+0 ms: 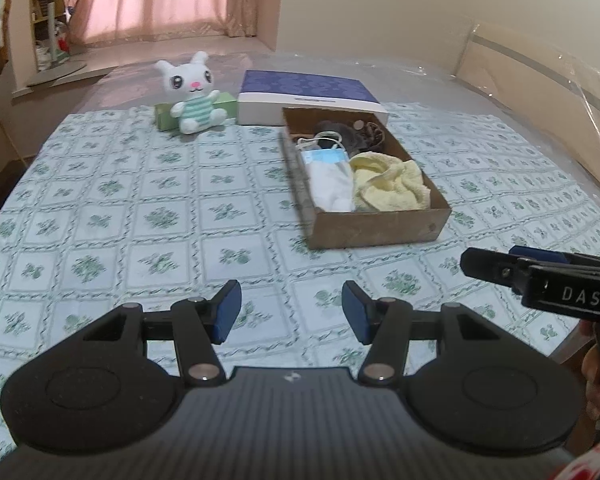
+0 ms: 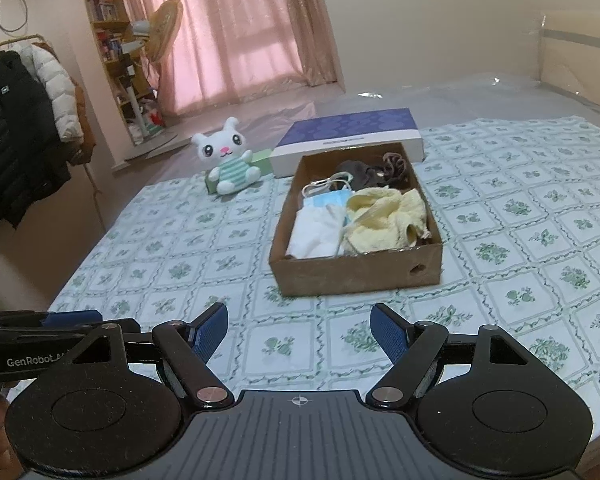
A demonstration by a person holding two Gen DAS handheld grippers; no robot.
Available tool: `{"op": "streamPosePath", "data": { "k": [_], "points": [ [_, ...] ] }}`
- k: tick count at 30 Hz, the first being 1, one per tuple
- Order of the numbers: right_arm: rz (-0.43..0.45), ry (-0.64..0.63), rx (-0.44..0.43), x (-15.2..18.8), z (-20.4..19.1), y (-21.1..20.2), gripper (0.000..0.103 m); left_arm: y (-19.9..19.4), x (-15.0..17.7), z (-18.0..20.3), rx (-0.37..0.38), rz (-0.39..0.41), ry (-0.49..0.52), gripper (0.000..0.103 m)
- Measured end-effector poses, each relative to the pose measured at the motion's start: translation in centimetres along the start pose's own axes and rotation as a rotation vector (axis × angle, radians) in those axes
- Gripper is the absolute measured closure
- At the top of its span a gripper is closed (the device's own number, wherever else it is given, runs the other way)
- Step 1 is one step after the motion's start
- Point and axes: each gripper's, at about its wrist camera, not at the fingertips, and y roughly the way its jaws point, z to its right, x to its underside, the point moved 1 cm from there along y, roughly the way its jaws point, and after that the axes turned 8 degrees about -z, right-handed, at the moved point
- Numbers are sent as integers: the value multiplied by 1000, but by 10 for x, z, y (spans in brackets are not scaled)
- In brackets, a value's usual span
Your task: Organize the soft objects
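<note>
- We hold the left gripper (image 1: 292, 312) tilted down over the near part of the bed's floral cloth (image 1: 140, 216), its blue-padded fingers (image 1: 226, 312) apart with nothing between them.
- We hold the right gripper (image 2: 300, 332) beside it at a similar downward tilt, fingers (image 2: 390, 332) spread wider and likewise empty; in the left wrist view it shows side-on at the right edge, with a hand (image 1: 598, 376) on its handle.
- Neither gripper touches anything; both hang short of the cardboard box (image 2: 356, 276), with only bare cloth between the fingers and the box's near wall.
- The soft things lie inside that open box: a yellow towel (image 2: 384, 216) bunched in the near right part, a white cloth (image 2: 316, 236) in the near left part touching the towel, a light blue face mask (image 2: 326, 200) just behind the cloth, and dark brown items (image 2: 364, 170) at the far end that we cannot make out clearly.
- A white plush bunny (image 2: 230, 160) in a green-striped top sits upright at the far left of the cloth, well apart from the box, leaning against a low green box (image 2: 260, 162).
- A flat box with a purple patterned lid (image 2: 348, 130) lies just behind the cardboard box.
- Clear plastic sheeting (image 2: 460, 96) covers the bed beyond the cloth.
- Farther off stand pink curtains (image 2: 236, 32), a standing fan (image 2: 164, 28), a bookshelf (image 2: 104, 24) and jackets on a rack (image 2: 20, 120).
</note>
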Motion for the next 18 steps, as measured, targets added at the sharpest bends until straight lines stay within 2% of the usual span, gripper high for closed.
{"op": "streamPosePath", "data": {
  "k": [18],
  "points": [
    [-61, -66, -50, 25, -34, 12, 25, -16, 39, -28, -63, -30, -54, 50]
  ]
}}
